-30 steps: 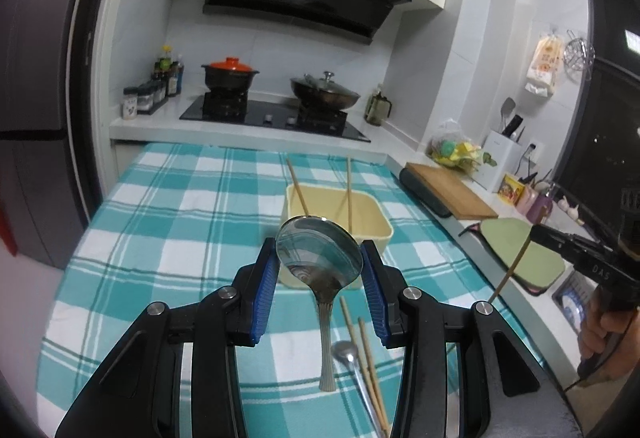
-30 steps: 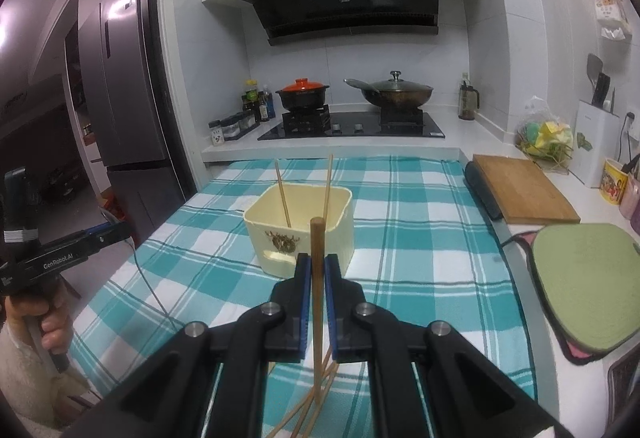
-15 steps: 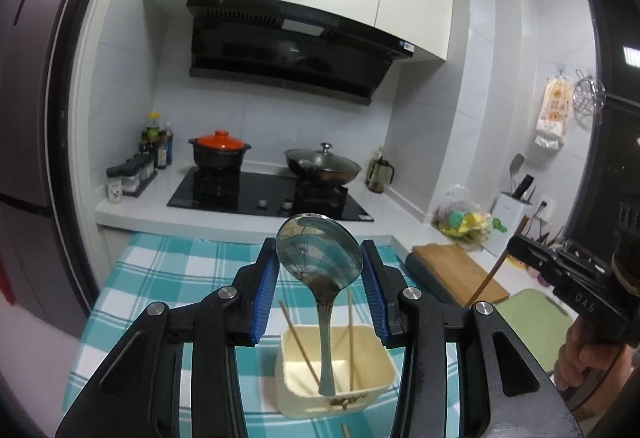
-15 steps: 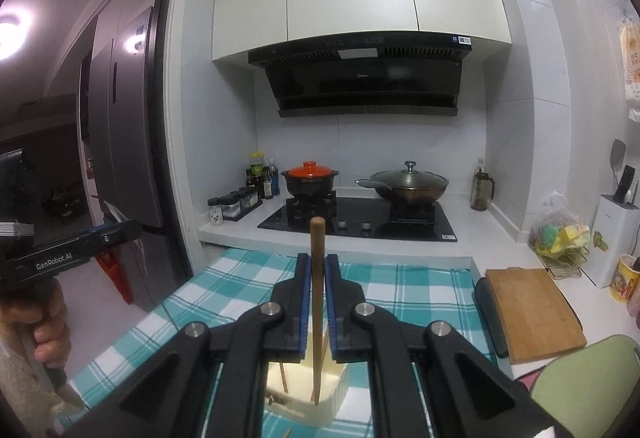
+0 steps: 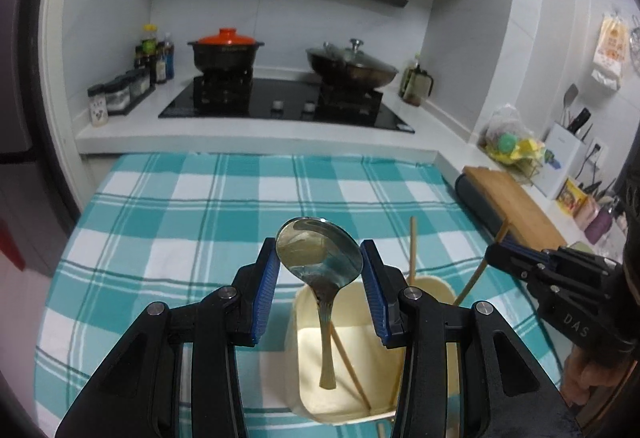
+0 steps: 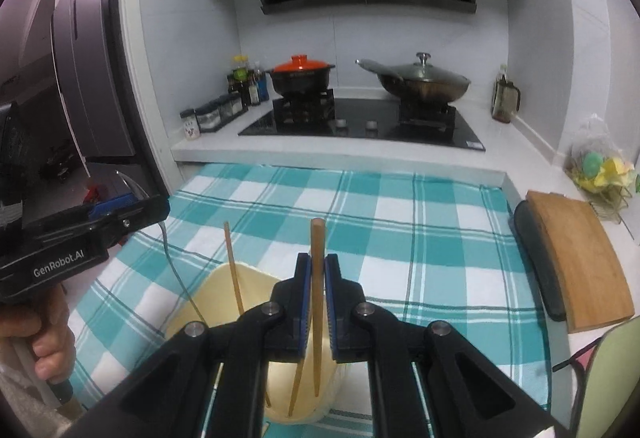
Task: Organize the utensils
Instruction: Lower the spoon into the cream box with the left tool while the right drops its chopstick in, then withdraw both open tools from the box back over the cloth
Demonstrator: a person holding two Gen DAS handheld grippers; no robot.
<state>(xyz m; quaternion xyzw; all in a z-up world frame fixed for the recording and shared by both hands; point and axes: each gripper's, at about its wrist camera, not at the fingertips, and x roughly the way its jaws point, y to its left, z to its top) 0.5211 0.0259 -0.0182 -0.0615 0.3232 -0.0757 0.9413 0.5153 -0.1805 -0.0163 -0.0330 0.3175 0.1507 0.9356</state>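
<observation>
My left gripper (image 5: 320,258) is shut on the bowl of a metal spoon (image 5: 316,250), gripped between the blue pads. The spoon's handle hangs down inside the cream plastic box (image 5: 294,366) on the checked cloth. Two wooden chopsticks (image 5: 412,250) lean in that box. My right gripper (image 6: 317,270) is shut on a single chopstick (image 6: 318,238), held upright with its lower end over the box (image 6: 212,290). The two grippers hang side by side above the box. The right gripper (image 5: 520,262) shows at the right of the left wrist view, and the left gripper (image 6: 120,210) shows at the left of the right wrist view.
The teal checked tablecloth (image 5: 180,206) covers the table. Behind it a counter carries a hob with an orange-lidded pot (image 5: 226,52), a lidded wok (image 5: 352,64) and spice jars (image 5: 120,94). A wooden cutting board (image 6: 580,254) lies along the right counter.
Both grippers have travelled forward across the table with spoon and chopstick. The box was ahead of them and is now directly beneath. The loose utensils on the cloth are out of view.
</observation>
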